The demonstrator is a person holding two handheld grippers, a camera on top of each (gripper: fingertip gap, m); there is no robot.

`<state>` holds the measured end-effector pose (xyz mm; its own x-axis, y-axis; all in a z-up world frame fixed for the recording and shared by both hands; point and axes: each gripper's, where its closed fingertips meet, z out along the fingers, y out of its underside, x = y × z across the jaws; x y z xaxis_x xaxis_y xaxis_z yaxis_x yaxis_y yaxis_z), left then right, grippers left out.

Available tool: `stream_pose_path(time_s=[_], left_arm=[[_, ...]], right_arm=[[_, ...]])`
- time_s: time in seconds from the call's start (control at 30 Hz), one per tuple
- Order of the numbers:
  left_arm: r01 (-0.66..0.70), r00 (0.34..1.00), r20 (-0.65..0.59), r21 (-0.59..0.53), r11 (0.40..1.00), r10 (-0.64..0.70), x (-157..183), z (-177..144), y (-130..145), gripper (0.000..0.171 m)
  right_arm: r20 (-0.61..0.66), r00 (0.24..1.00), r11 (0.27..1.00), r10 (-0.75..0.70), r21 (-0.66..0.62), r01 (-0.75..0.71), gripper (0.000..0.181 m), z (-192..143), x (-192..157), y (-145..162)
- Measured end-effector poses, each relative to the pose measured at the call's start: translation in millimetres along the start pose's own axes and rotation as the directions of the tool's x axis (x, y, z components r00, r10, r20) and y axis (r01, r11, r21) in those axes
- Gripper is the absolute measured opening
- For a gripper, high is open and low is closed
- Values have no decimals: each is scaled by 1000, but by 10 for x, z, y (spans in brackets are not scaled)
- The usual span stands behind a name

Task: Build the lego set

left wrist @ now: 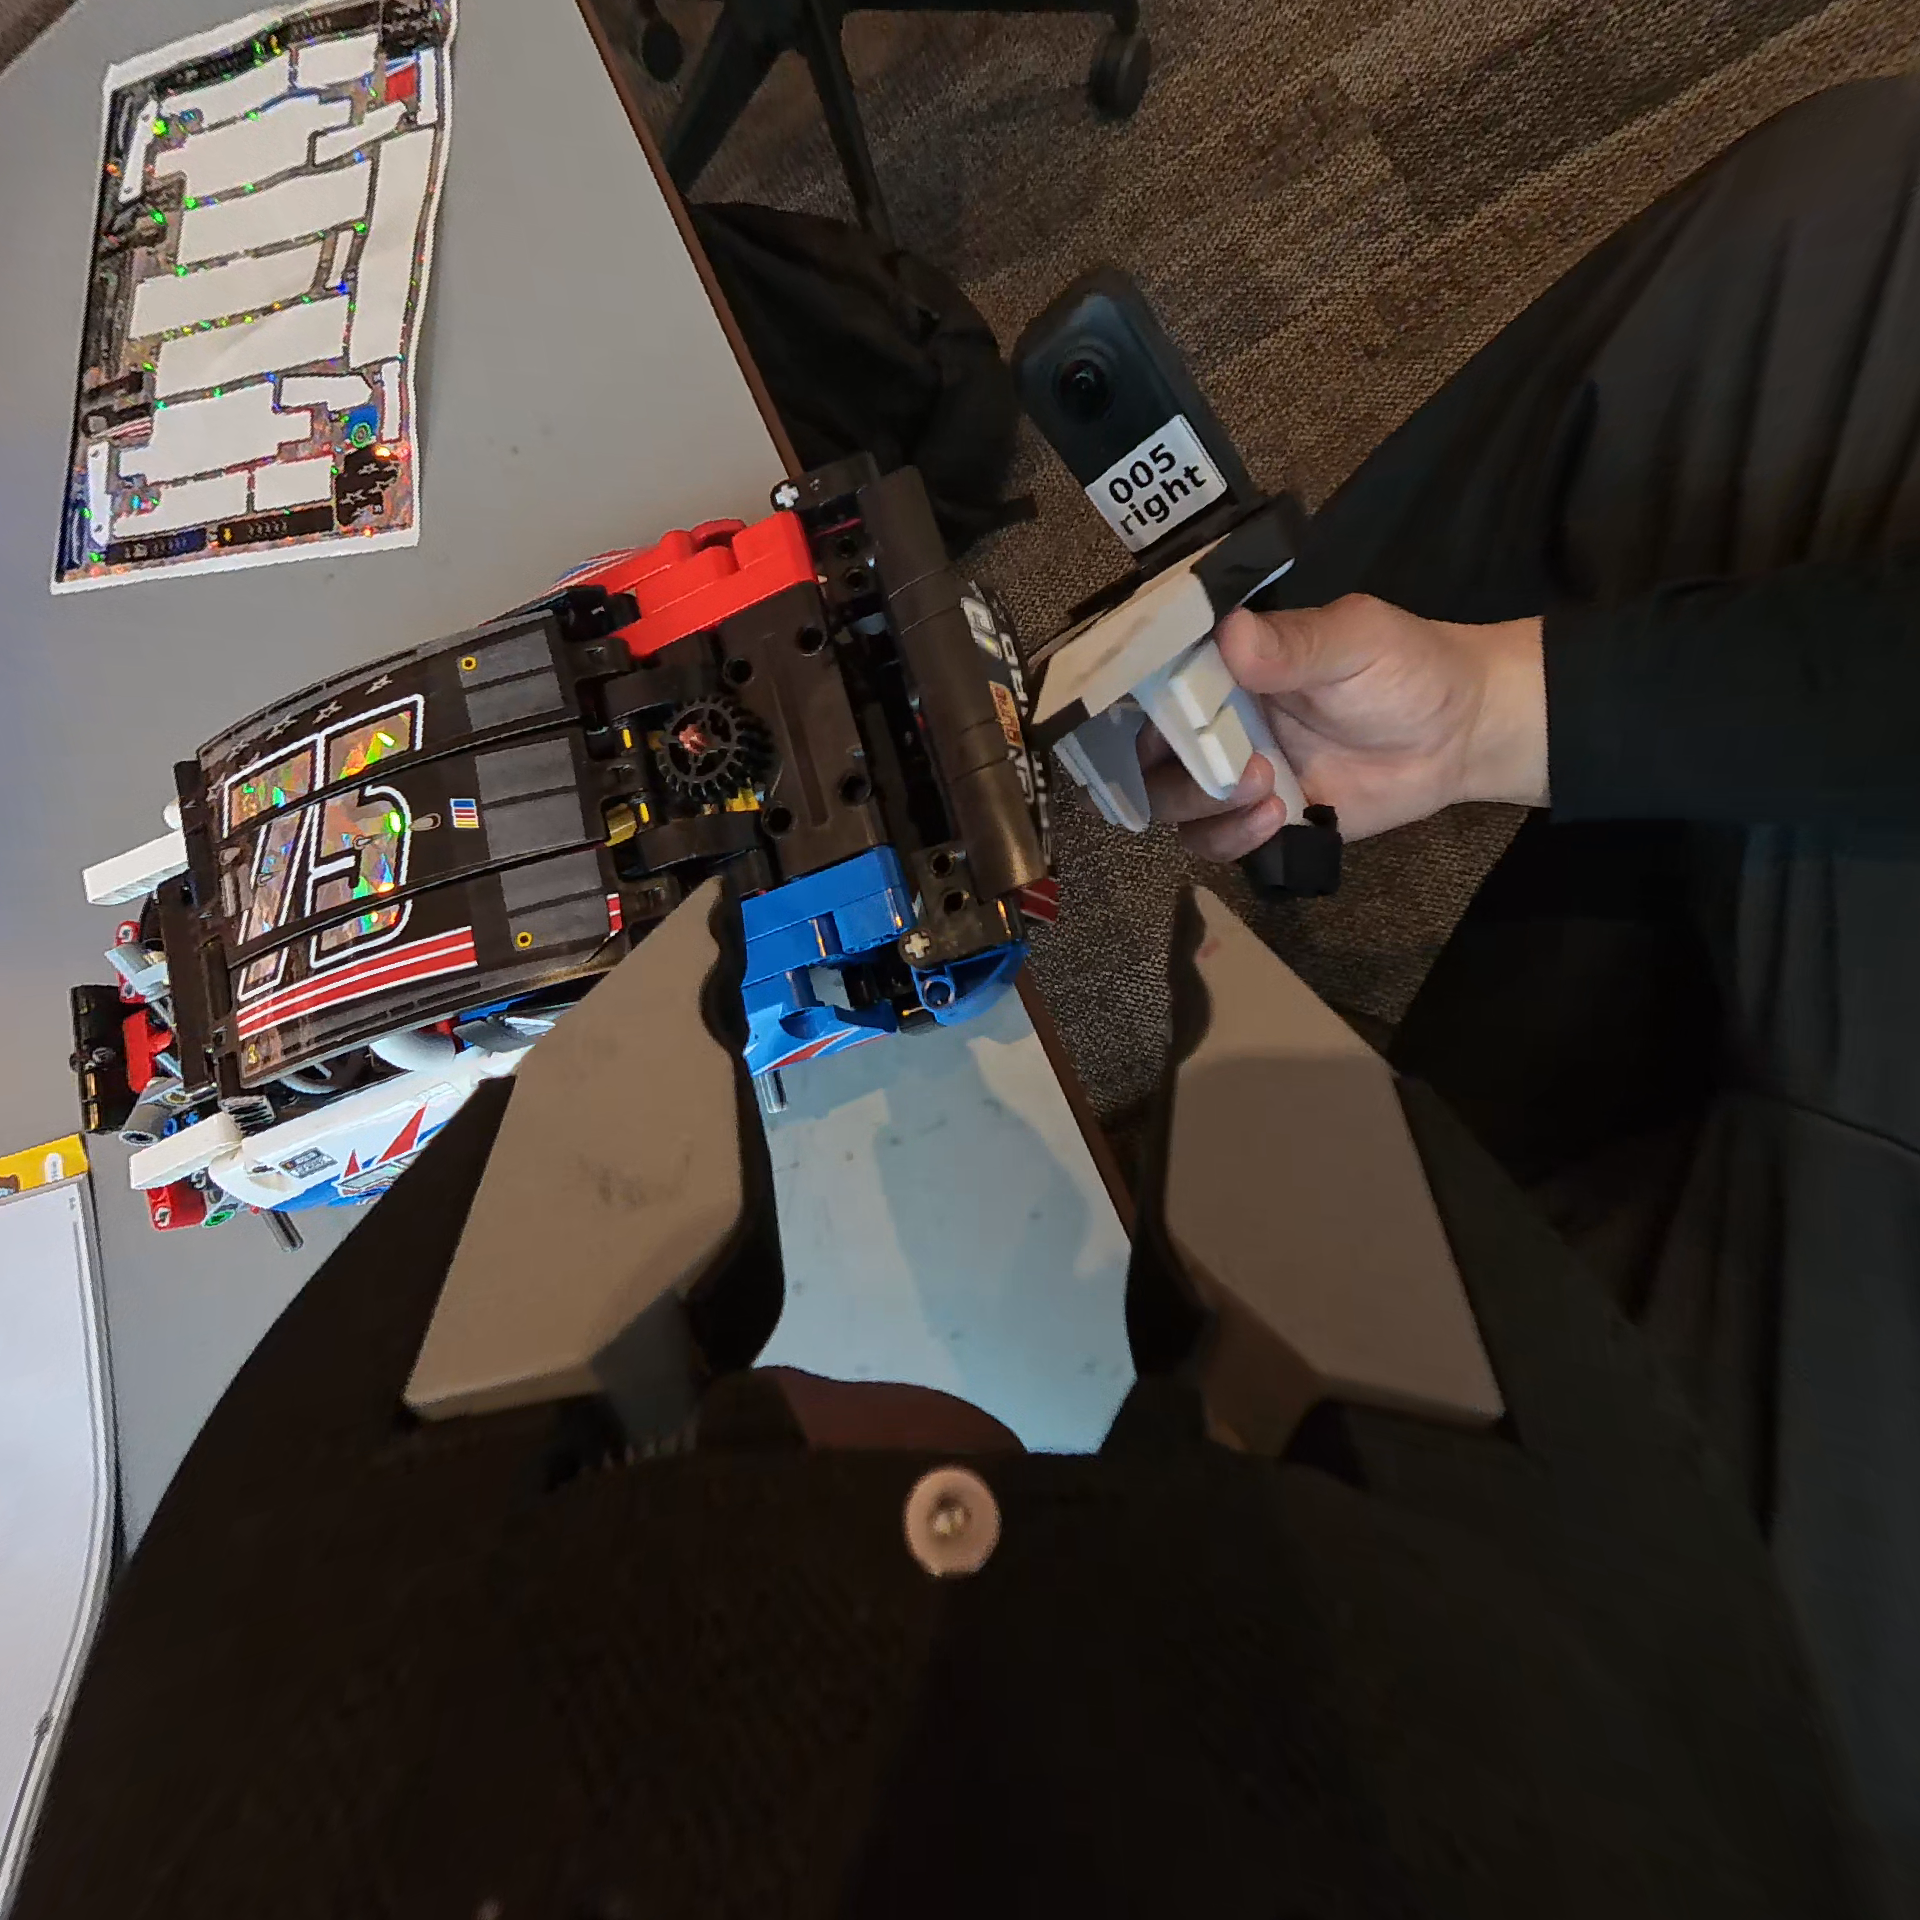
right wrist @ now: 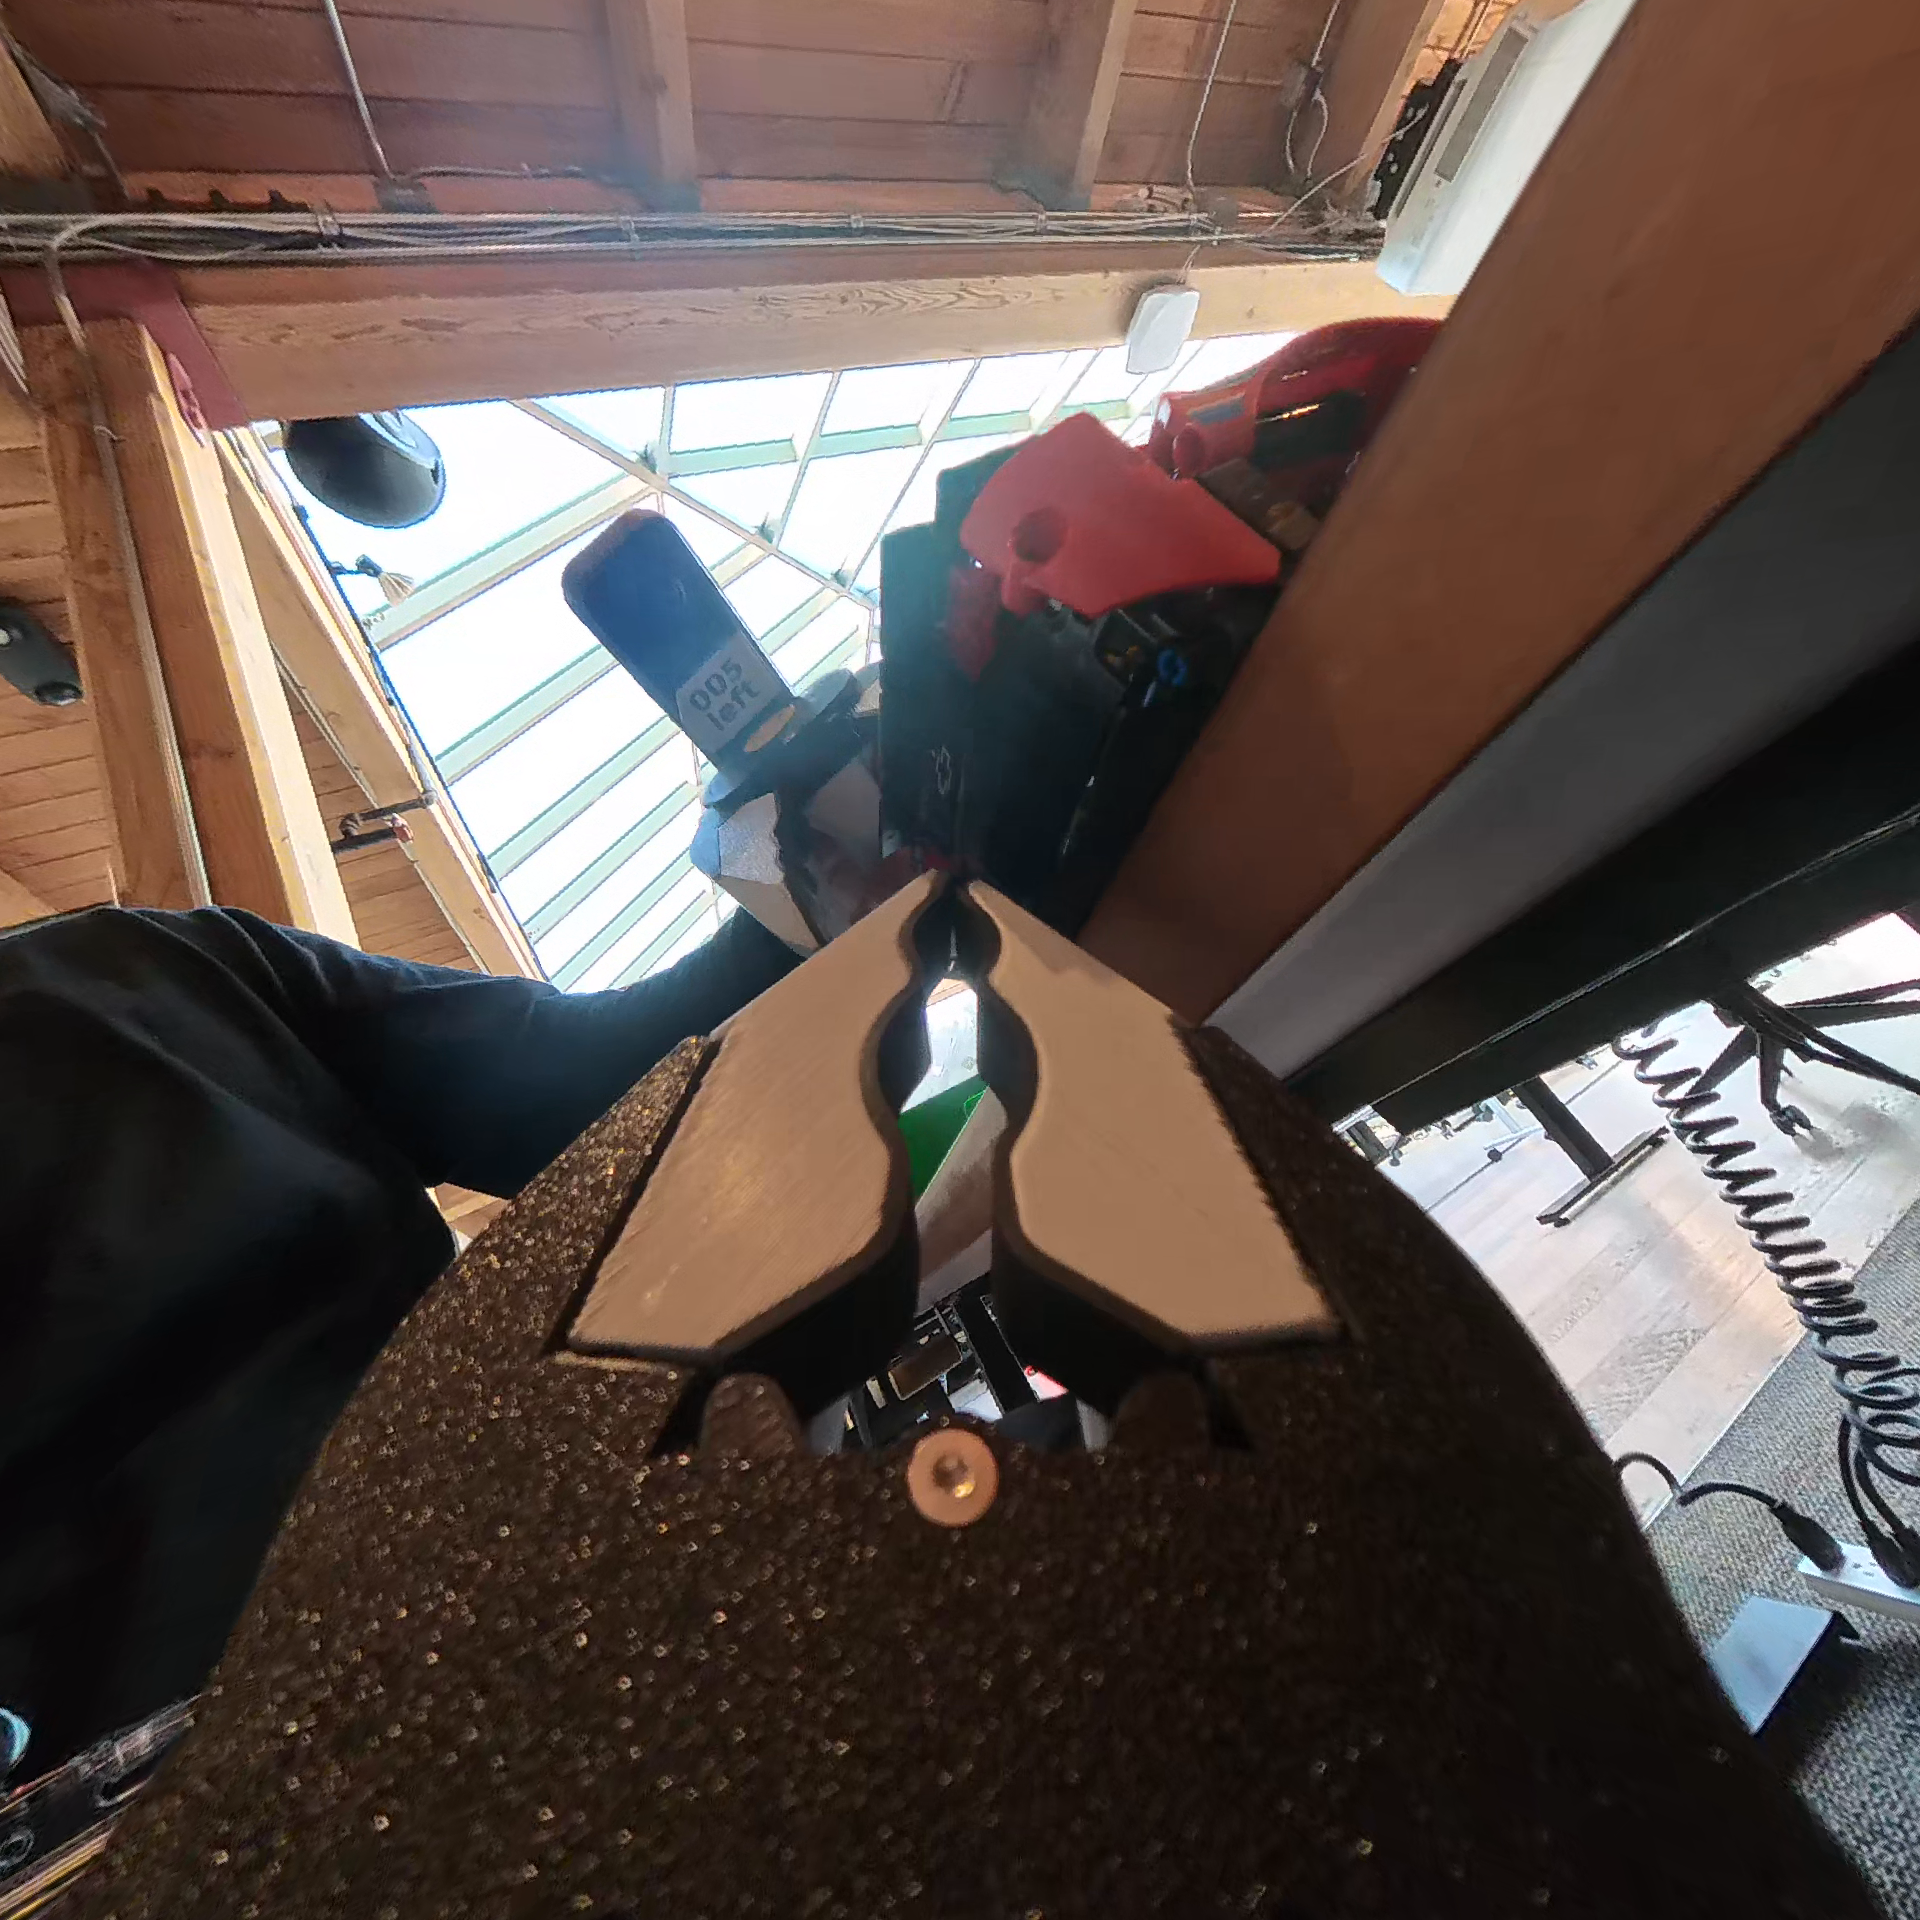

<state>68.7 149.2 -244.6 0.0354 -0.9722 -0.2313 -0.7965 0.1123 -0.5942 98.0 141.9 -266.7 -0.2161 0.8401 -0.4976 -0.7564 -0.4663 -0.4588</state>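
Left wrist view, foreground: my left hand-held gripper point(left wrist: 951, 914) stands wide apart, one finger beside the blue rear corner of the Lego race car point(left wrist: 582, 821), the other past the bench point(left wrist: 582, 416) edge; it holds nothing. The car lies mid-frame on the grey bench, its rear overhanging the edge. Right of it, my right hand point(left wrist: 1351, 717) grips the right hand-held gripper's white handle. Upper left: a sticker sheet point(left wrist: 260, 281) lying flat. Right wrist view, seen from below the bench: my right hand-held gripper point(right wrist: 951, 883) has its tips nearly together at the car's dark underside; whether they pinch a part I cannot tell.
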Motion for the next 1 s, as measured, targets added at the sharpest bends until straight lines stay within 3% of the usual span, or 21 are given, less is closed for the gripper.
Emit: stream_pose_path(time_s=[1.0], left_arm=[[-88, 995, 44, -31, 996, 89, -25, 72, 9, 73]], right_arm=[[-32, 998, 999, -48, 0, 48, 0, 29, 92, -33]])
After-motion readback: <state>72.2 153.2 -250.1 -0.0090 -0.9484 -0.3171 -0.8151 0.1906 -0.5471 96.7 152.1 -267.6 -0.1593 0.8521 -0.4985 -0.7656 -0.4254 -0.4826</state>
